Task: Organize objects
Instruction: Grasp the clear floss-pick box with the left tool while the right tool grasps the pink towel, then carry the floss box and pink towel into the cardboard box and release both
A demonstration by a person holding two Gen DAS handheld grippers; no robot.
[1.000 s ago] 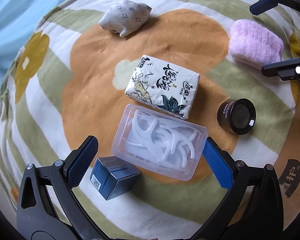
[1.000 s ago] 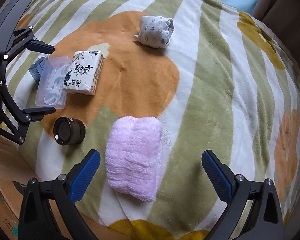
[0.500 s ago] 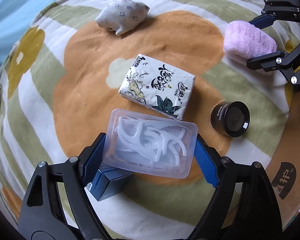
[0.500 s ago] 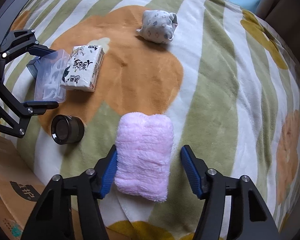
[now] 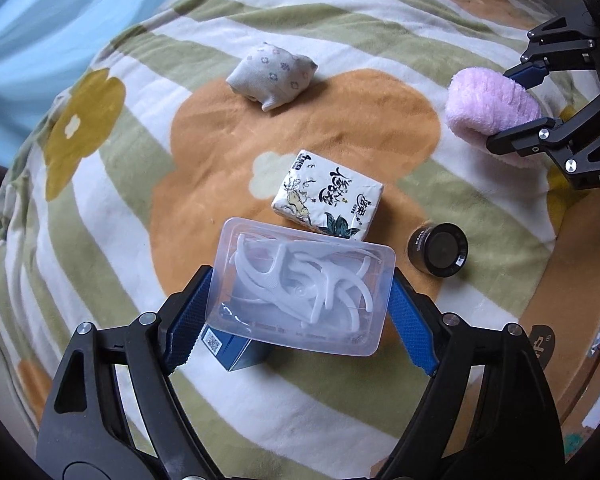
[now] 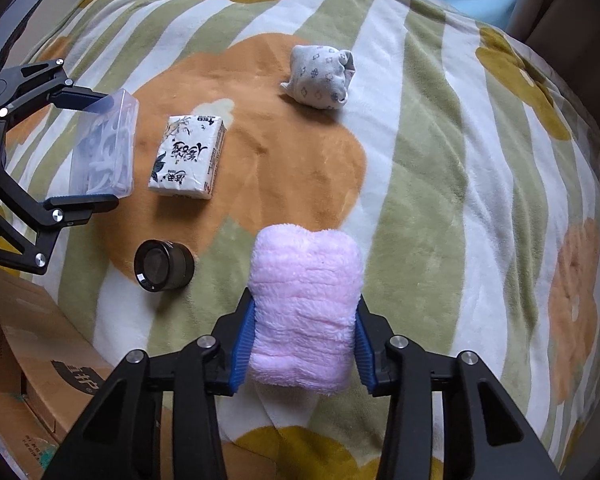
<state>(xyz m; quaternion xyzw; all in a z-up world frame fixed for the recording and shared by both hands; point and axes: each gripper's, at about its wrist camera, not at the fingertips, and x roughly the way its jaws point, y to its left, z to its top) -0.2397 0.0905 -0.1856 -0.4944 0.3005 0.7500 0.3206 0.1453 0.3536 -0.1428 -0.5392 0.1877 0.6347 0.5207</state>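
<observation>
Your right gripper (image 6: 304,344) has just squeezed shut on the pink towel (image 6: 306,300); your left gripper (image 5: 300,312) has lifted the clamped floss box (image 5: 300,292), both ready to move

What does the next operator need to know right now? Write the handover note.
Left gripper: shut on the clear box of floss picks, which looks lifted just off the blanket.
Right gripper: jaws just closed onto the pink towel, pads pressing both sides.
On the blanket: tissue pack, black round jar, rolled patterned cloth, and the blue box, partly hidden under the floss box.
Done: both grasps made.
Left: put the floss box and towel away, then the other four. A cardboard box stands beside the bed; whether it is the destination is unclear.
</observation>
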